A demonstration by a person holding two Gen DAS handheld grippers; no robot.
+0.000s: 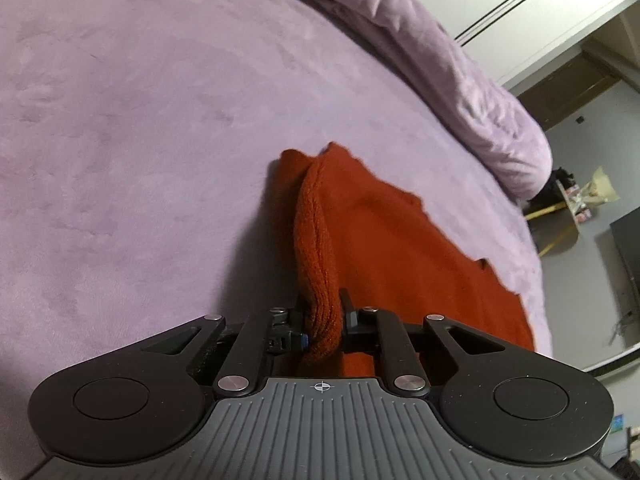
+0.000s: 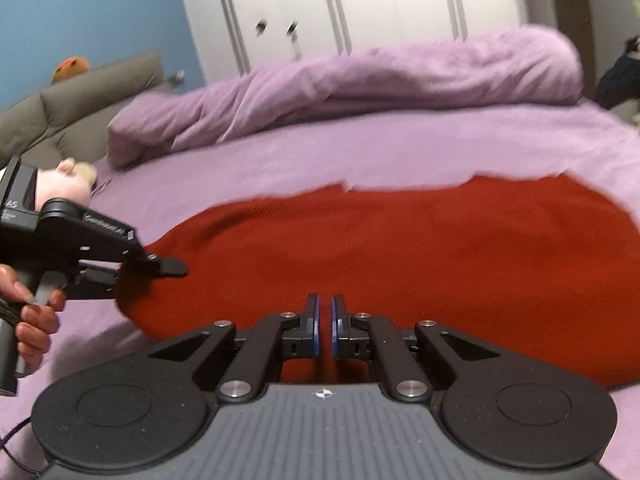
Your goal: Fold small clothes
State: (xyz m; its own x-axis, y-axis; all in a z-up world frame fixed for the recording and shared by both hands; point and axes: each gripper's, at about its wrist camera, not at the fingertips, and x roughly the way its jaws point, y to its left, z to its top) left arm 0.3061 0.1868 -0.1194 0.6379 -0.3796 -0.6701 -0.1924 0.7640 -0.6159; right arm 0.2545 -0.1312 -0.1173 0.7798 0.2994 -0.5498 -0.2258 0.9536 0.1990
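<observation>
A rust-red knitted garment (image 1: 400, 248) lies spread on the lilac bed sheet (image 1: 120, 120). My left gripper (image 1: 322, 300) is shut on a folded-up thick edge of it, which rises between the two pads. In the right wrist view the same garment (image 2: 400, 248) stretches across the bed, and the left gripper (image 2: 172, 268), held by a hand (image 2: 36, 320), bites its left edge. My right gripper (image 2: 325, 300) hovers over the garment's near edge with its blue-lined pads almost together. Whether any cloth is pinched there I cannot tell.
A bunched lilac duvet (image 2: 360, 80) lies along the far side of the bed. White wardrobe doors (image 2: 360, 0) stand behind it. A grey padded headboard (image 2: 80, 92) with soft toys (image 2: 72, 180) is at the left. The floor and clutter (image 1: 580, 200) lie past the bed's right edge.
</observation>
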